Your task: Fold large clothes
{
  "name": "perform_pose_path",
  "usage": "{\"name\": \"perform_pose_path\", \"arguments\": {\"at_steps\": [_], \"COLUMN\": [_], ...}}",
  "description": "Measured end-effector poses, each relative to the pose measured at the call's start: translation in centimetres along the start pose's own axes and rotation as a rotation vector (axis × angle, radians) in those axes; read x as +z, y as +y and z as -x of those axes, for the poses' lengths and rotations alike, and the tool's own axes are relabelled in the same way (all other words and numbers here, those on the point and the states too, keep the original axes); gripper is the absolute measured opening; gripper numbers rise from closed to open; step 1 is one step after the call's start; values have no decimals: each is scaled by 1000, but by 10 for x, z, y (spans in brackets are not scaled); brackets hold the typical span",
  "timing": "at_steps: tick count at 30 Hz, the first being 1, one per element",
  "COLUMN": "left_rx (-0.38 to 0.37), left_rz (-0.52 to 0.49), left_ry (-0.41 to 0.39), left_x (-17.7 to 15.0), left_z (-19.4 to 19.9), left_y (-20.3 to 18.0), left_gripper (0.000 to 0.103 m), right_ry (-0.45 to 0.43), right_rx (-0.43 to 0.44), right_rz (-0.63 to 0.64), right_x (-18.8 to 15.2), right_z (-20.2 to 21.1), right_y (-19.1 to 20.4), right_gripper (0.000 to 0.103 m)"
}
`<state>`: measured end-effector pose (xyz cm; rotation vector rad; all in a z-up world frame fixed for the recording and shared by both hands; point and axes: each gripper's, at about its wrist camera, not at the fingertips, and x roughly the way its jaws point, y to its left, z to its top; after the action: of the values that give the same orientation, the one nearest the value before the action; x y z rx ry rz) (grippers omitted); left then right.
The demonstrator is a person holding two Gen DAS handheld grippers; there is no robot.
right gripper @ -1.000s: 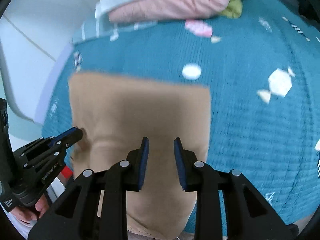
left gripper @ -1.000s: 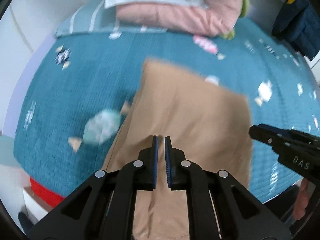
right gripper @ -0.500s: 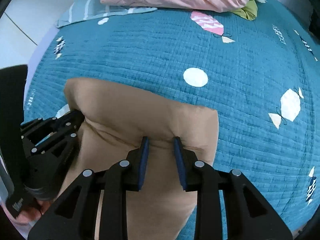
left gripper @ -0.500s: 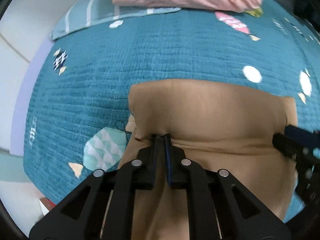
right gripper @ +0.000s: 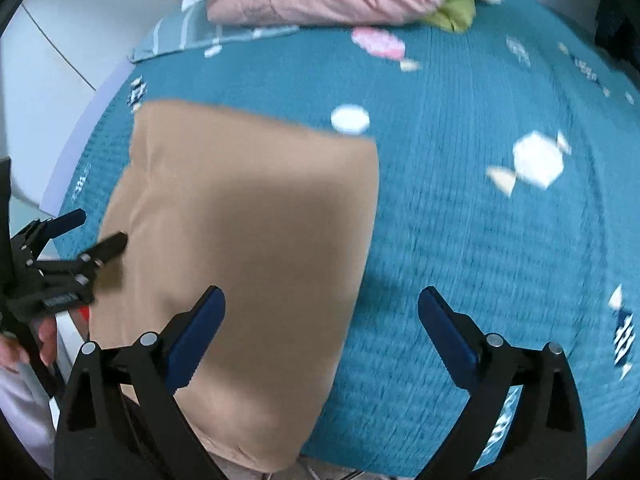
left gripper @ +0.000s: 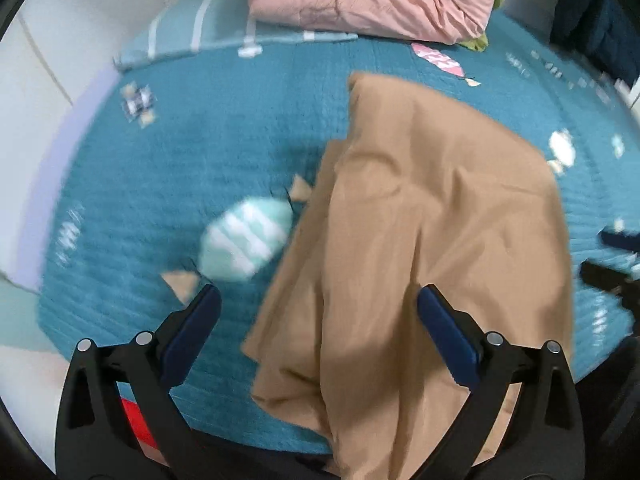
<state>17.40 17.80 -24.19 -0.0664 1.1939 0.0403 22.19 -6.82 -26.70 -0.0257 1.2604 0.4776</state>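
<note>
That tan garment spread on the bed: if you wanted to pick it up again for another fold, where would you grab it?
Probably at the near end of the tan garment, where it hangs over the bed's front edge. There the layered cloth has a free edge, so the left gripper and right gripper, both open, could each pinch a near corner from the front.

No lettering can be read anywhere. The left gripper (right gripper: 80, 236) carries a small pale label on its body in the right wrist view, but blur leaves it illegible.
</note>
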Motion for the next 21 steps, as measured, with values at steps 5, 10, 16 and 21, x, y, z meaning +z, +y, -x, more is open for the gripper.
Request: {"name": "perform_pose_path", "arguments": {"at_steps": [5, 10, 16, 21], "left_rx": [-227, -463, -692, -796], "left_rz": [138, 290, 422, 423], "left_ry": [52, 111, 143, 150], "left_x": [-14, -25, -31, -34], "left_z": [-11, -33, -60, -71], "left_y": [25, 48, 73, 83], "left_gripper": [98, 98, 98, 98], "right_ry": [55, 70, 108, 114], "right_rx": [95, 261, 485, 618], "right_rz": [-76, -187, -296, -391], "right_x": [-20, -29, -35, -36], "right_z": [-18, -30, -54, -71], "right_y": [-12, -27, -41, -47], "right_gripper": [94, 95, 95, 97]}}
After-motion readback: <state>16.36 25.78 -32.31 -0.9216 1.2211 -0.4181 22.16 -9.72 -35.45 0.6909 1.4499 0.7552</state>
